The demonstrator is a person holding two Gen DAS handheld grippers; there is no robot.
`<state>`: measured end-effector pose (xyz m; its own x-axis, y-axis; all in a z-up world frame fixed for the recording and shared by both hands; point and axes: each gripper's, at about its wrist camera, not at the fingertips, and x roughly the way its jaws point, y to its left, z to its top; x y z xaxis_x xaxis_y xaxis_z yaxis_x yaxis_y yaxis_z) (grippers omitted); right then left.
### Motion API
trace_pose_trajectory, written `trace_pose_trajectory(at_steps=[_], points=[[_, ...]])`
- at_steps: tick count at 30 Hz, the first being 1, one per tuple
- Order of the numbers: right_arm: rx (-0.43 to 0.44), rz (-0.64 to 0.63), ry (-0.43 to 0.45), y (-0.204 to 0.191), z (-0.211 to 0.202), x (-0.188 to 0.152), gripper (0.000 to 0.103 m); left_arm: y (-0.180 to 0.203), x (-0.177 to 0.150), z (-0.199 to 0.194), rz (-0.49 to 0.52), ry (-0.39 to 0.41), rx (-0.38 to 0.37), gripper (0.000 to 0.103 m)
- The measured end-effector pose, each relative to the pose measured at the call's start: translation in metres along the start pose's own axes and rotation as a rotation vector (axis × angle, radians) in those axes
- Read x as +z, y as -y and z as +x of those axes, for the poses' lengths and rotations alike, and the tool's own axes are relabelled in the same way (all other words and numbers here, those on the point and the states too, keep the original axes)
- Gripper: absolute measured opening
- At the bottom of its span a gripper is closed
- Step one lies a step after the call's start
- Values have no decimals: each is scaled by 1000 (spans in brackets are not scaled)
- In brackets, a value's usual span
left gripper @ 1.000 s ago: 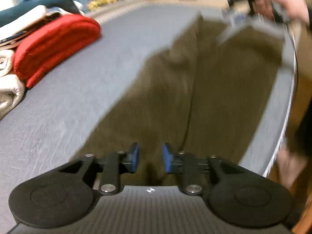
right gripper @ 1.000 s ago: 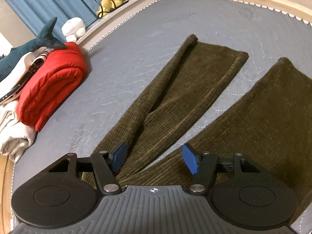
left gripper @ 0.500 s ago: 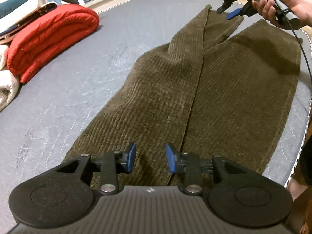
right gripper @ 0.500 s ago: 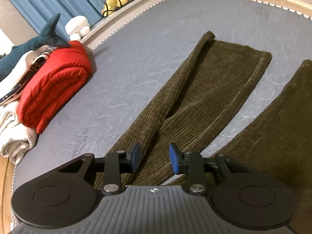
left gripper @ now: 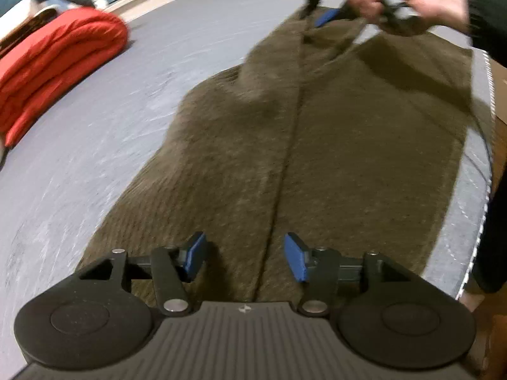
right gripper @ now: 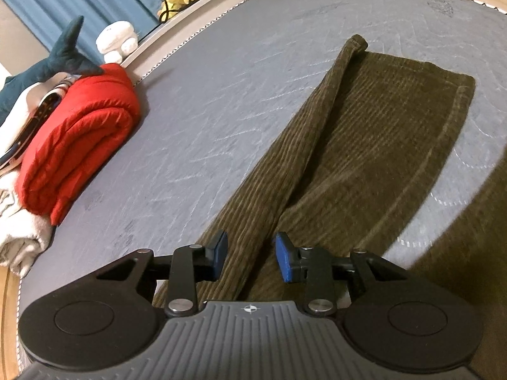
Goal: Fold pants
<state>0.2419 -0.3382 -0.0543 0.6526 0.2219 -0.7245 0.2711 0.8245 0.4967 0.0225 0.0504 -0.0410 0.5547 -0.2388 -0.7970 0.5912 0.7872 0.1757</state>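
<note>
While the olive corduroy pants lie flat and full length on the grey mattress, legs side by side, no fold shows yet; all folding is left. Left gripper hovers over the near end, pads apart, empty. Right gripper, pads apart, straddles a ridge of the far leg. Red folded blanket at ten o'clock.
</note>
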Motion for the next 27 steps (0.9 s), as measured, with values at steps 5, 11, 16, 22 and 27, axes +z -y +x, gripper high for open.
trace_pose_trajectory(at_steps=[5,11,16,22,27], points=[[32,74,-11,22,28,12,38,6,0,19,46,-64,3,60],[93,170,-10,35,49,18,39,3,-3,35,82,-121,61,52],[74,135,17,29,50,19,3,-4,0,31,68,-125,73,15],[114,74,92,20,-9,31,3,-24,4,0,9,-38,63,9],[105,-60,110,23,-87,26,2,-36,-13,-36,33,28,60,9]])
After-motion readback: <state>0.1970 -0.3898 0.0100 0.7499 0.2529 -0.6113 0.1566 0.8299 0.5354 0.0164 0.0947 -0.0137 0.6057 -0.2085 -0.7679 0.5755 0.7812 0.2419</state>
